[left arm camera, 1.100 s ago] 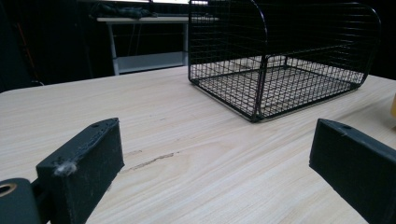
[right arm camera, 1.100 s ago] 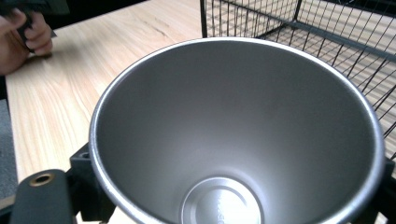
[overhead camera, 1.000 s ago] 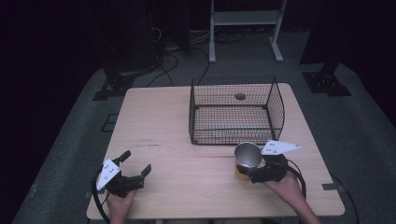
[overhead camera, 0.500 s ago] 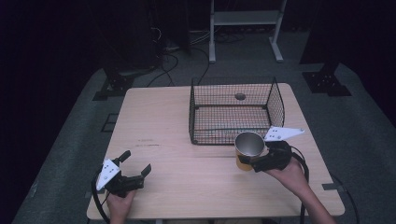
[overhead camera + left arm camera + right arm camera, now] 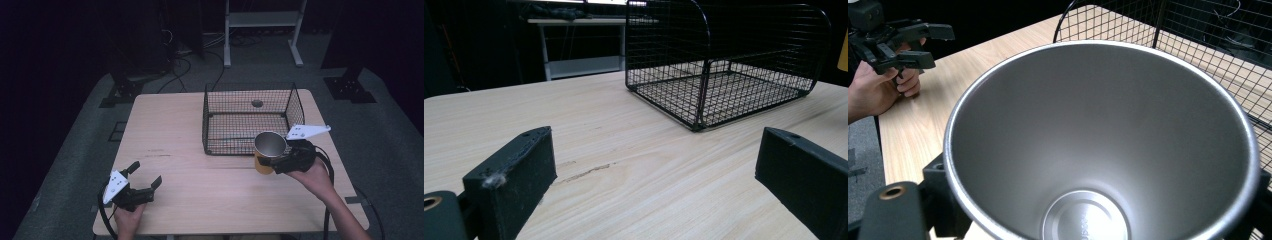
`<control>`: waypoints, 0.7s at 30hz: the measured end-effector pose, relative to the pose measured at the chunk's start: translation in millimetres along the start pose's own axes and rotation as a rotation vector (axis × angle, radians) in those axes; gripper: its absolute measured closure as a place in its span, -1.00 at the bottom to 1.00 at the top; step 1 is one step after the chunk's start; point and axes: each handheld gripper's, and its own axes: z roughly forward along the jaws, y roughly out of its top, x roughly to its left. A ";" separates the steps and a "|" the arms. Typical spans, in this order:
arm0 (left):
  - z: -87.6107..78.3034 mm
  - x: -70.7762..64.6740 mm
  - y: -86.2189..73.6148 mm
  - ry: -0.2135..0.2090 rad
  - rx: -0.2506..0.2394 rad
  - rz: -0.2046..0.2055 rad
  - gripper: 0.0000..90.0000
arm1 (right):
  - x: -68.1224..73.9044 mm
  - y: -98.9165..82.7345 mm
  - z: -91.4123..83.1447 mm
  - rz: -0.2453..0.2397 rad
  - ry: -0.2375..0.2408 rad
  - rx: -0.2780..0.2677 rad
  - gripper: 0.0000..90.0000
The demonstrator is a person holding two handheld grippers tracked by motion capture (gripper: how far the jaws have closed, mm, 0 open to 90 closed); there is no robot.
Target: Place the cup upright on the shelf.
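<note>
Pale wood forms the one table (image 5: 200,150), which sits on grey floor in a dark room. One black wire basket (image 5: 247,120) stands on its far right part, open at the top, with a small round dark thing (image 5: 257,103) lying near its back wall; what that thing is cannot be told. One metal cup (image 5: 269,150), silver inside and yellow outside, sits just in front of the basket's near right corner. It stands upright, long axis vertical, mouth facing up; whether its base touches the table cannot be told. Two claws are present, one in each of the person's hands. The right claw (image 5: 272,162) is closed around the cup from the right side, its jaws against the cup's wall; in the right gripper view the cup's (image 5: 1103,145) bright rim and bare bottom face the camera. The left claw (image 5: 145,176) rests at the table's near left corner, jaws spread wide with nothing between them, well apart from basket and cup.
</note>
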 end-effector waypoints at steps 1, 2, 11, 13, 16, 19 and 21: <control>0.0 0.0 0.0 -0.001 -0.001 -0.001 -0.95 | -1.3 1.5 -0.8 0.000 0.002 0.001 -0.71; 0.0 0.0 0.0 -0.001 -0.001 -0.001 -0.95 | -1.8 2.4 -1.4 0.001 0.003 0.003 -0.71; 0.0 0.1 0.1 -0.001 -0.004 -0.003 -0.95 | -14.2 15.2 -5.0 0.004 0.023 0.002 -0.71; 0.0 0.1 0.1 -0.002 -0.005 -0.004 -0.95 | -18.4 18.2 -5.4 0.009 0.027 0.001 -0.71; -0.1 0.2 0.1 -0.002 -0.004 -0.004 -0.95 | -21.8 20.2 -5.4 0.014 0.031 0.003 -0.71; 0.0 0.4 0.1 -0.002 -0.004 -0.003 -0.95 | -27.8 23.9 -5.4 0.016 0.037 0.004 -0.71; -0.1 0.3 0.1 -0.002 -0.004 -0.002 -0.95 | -30.3 26.3 -4.9 0.016 0.042 0.005 -0.71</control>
